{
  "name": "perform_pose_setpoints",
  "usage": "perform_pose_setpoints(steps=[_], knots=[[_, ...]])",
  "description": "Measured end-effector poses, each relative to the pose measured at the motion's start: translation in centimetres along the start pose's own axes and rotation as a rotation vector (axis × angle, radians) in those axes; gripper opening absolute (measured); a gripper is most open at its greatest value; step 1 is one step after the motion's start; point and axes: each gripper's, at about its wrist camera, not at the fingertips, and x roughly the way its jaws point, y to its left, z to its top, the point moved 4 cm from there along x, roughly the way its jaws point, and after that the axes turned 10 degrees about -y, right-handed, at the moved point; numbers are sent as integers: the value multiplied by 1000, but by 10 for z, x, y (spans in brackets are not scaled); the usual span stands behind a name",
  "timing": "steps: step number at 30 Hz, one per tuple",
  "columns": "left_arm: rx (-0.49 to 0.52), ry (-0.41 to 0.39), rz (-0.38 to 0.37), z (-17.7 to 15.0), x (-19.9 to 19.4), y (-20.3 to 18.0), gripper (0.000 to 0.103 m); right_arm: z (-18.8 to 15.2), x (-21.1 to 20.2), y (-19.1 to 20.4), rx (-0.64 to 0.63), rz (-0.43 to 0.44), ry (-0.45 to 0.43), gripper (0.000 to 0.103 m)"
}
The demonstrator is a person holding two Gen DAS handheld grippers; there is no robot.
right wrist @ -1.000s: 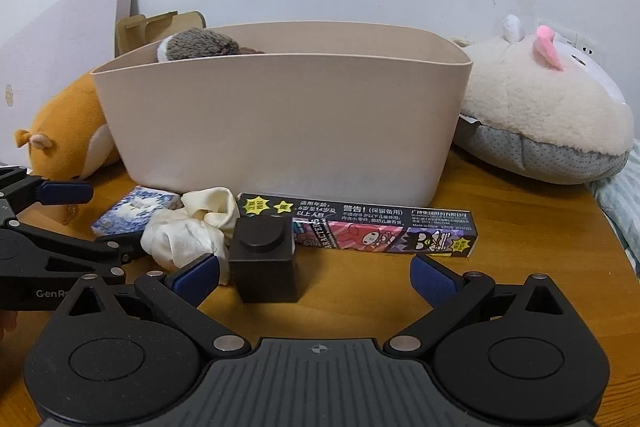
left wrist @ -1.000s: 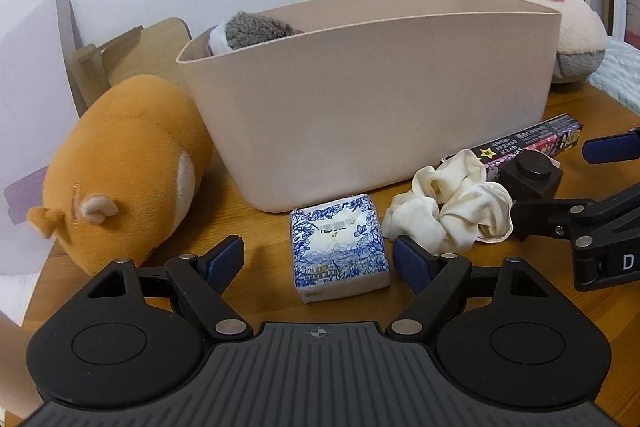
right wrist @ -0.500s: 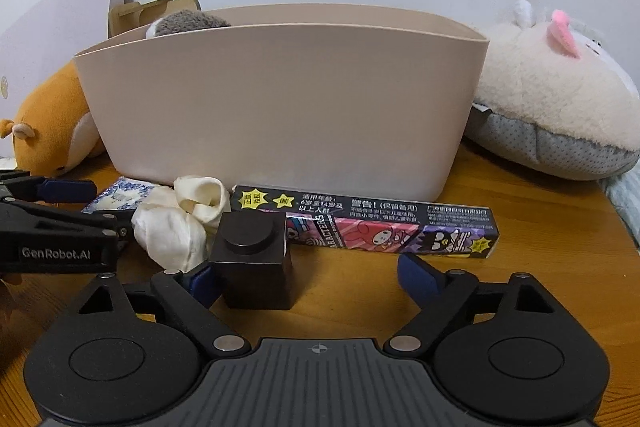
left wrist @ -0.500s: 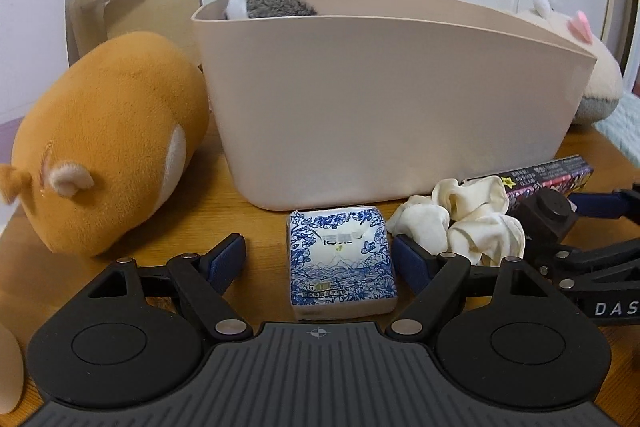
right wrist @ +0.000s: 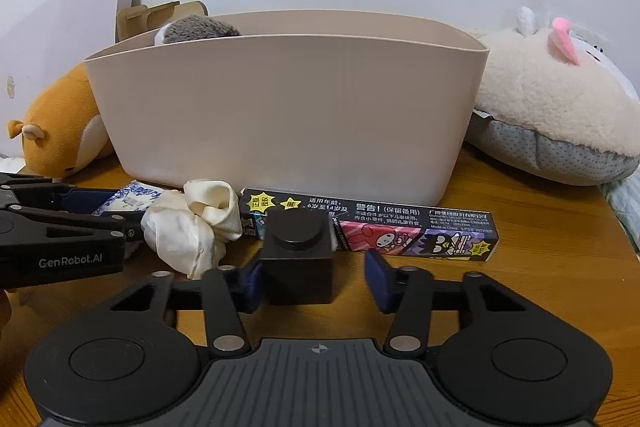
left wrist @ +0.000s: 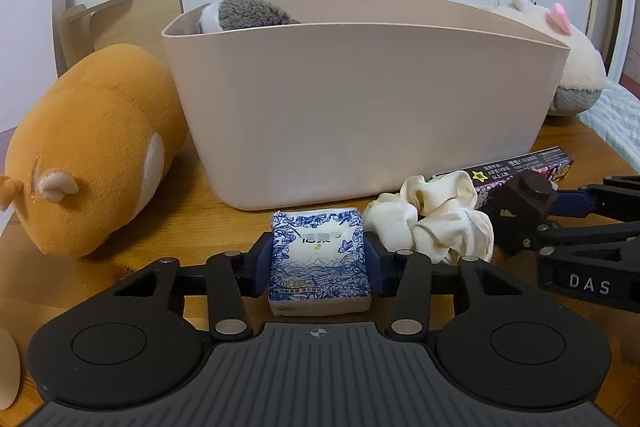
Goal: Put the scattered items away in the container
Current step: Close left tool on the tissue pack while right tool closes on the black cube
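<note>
Left gripper (left wrist: 319,267) clamped on blue tissue pack (left wrist: 319,259) at lower centre, right gripper (right wrist: 314,283) fingers apart around black block (right wrist: 298,259), beige container (right wrist: 286,107) behind at centre.

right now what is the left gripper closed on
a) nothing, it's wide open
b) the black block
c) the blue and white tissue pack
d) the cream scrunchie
c: in the left wrist view both blue pads of the left gripper press against the sides of the blue and white tissue pack, while the cream scrunchie lies loose beside it and the black block sits between the fingers of the right gripper, whose right pad stands clear of it.
</note>
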Motion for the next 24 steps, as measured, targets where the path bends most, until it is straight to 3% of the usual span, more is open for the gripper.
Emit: perform_pose_setpoints(steps=[2,10,24], knots=[[-6,2,4,0,0,1,47,-1,-3,0,5,1,-2,29],[-5,-13,61,-5,-9,-1,46,-5,-13,4,19,9,-3,29],[-12,-6,69,-17,-37,2,46,-13,-39,-4,38,35,2,29]])
